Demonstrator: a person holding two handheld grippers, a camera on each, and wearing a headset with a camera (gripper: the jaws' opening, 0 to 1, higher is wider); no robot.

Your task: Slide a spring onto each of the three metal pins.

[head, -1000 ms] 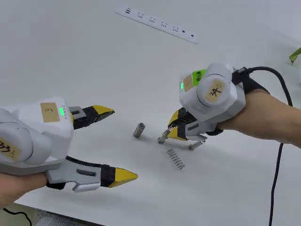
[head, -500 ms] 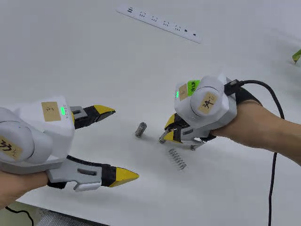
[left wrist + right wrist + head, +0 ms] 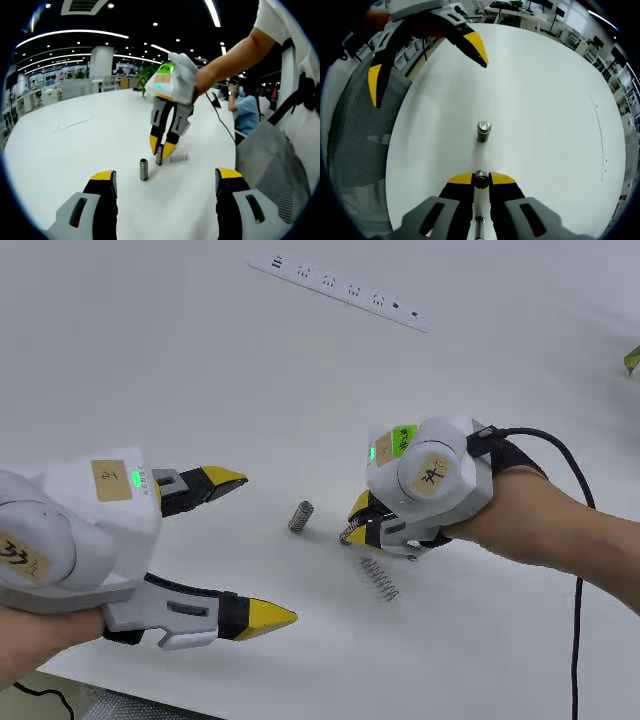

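Brought down toward the bench (image 3: 200,360) over the last second by the right tongs (image 3: 355,522): a spring-clad pin (image 3: 347,534), pinched between nearly shut tips and tipped nearer upright than before. Looks like standing it on end, so probably the second of three done. Just ahead of those tips, a second sprung pin (image 3: 300,516), upright on its own. Close beside them on the person's side, a loose spring (image 3: 378,578) lying flat, presumably the one still to fit. Well off to the side, spread wide and holding nothing: the left tongs (image 3: 250,547)
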